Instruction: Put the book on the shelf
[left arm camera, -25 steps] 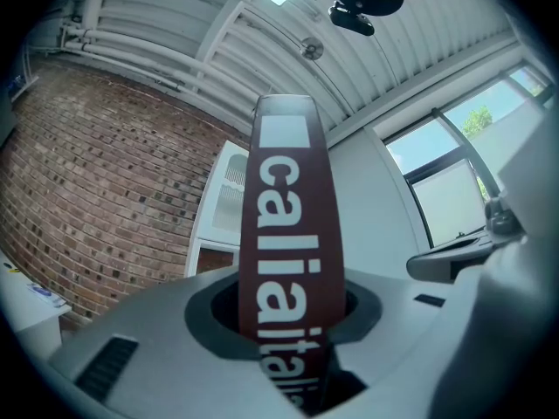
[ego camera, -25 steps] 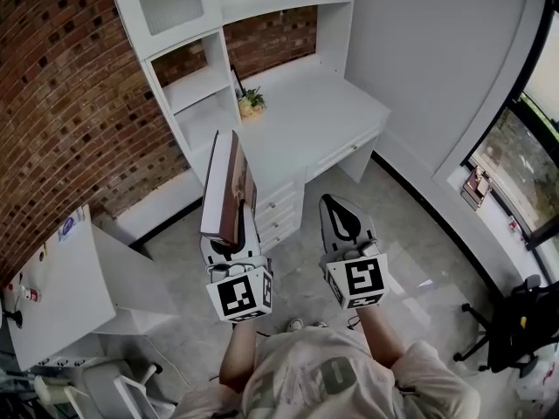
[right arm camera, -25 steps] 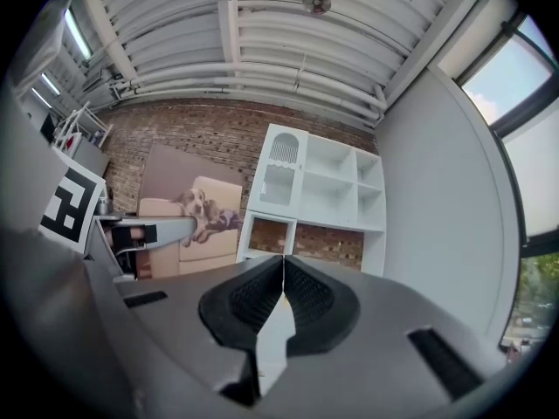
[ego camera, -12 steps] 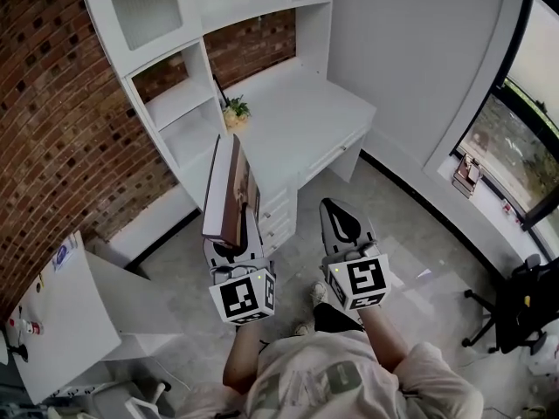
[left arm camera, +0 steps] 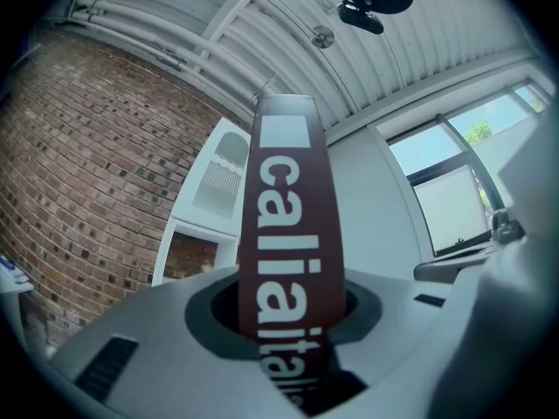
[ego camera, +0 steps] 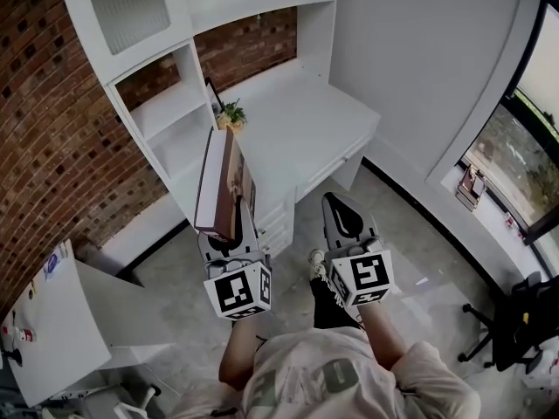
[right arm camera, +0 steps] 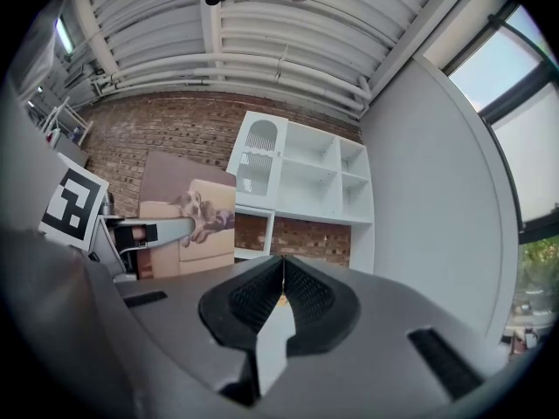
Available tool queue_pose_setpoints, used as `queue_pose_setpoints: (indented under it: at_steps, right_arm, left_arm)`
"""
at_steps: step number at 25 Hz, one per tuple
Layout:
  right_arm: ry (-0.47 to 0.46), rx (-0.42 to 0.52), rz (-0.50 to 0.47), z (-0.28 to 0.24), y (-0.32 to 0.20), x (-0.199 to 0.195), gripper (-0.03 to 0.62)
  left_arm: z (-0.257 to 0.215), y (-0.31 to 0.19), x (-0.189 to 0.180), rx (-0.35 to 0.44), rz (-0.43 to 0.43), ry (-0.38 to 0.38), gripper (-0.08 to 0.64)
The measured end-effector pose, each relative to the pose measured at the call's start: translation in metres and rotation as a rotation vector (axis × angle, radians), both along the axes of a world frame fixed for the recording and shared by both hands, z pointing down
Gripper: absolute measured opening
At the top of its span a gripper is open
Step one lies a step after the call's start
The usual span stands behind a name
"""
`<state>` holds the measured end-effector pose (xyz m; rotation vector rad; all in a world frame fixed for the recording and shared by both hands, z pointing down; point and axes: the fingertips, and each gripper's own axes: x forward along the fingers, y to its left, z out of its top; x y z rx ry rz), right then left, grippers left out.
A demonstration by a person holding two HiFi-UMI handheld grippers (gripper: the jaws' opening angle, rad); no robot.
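At the far left a red brick wall [ego camera: 52, 129] was seen, and against it a white shelf unit [ego camera: 162, 103] with open compartments was set, joined on its right to a white desk [ego camera: 306, 129]. A small potted plant [ego camera: 231, 112] was placed on the desk, just beside the shelf unit. The book [ego camera: 224, 182] was held upright in the air, in front of the shelf unit and apart from it. Its lower end was clamped between the jaws of the left gripper [ego camera: 229, 232]. In the left gripper view its dark red spine with white lettering was seen rising from between those jaws, which were pressed on it from both sides. To the right, the right gripper [ego camera: 342, 221] was carried beside the left one, and its jaws were seen closed together with nothing between them. In the right gripper view a dog on a sofa was shown on the book's cover. At the far right a window [ego camera: 511, 147] and a dark office chair [ego camera: 515, 321] were seen.
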<state>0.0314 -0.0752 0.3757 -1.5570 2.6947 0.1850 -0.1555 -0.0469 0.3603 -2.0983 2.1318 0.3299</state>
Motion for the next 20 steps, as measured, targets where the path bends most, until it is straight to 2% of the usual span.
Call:
queue_pose_setpoints:
  at_steps: [4,10,15,20]
  right_arm:
    - [-0.009,-0.002,0.017,0.010,-0.067,0.019,0.017]
    - [0.003,0.004,-0.031,-0.001,-0.189,0.025,0.017]
    - [0.002,0.035,-0.131,-0.025,-0.299,0.011,0.017]
    - [-0.034,0.026,-0.283,-0.028,-0.361,-0.022,0.017]
  left_arm:
    - [0.004,-0.059,0.002,0.001,-0.027,-0.010,0.155]
    - [-0.010,-0.167,0.003,0.009,-0.099,-0.019,0.155]
    - [-0.028,-0.252,0.003,0.037,-0.167,-0.016,0.155]
    - [-0.032,-0.305,-0.008,0.037,-0.213,0.066,0.155]
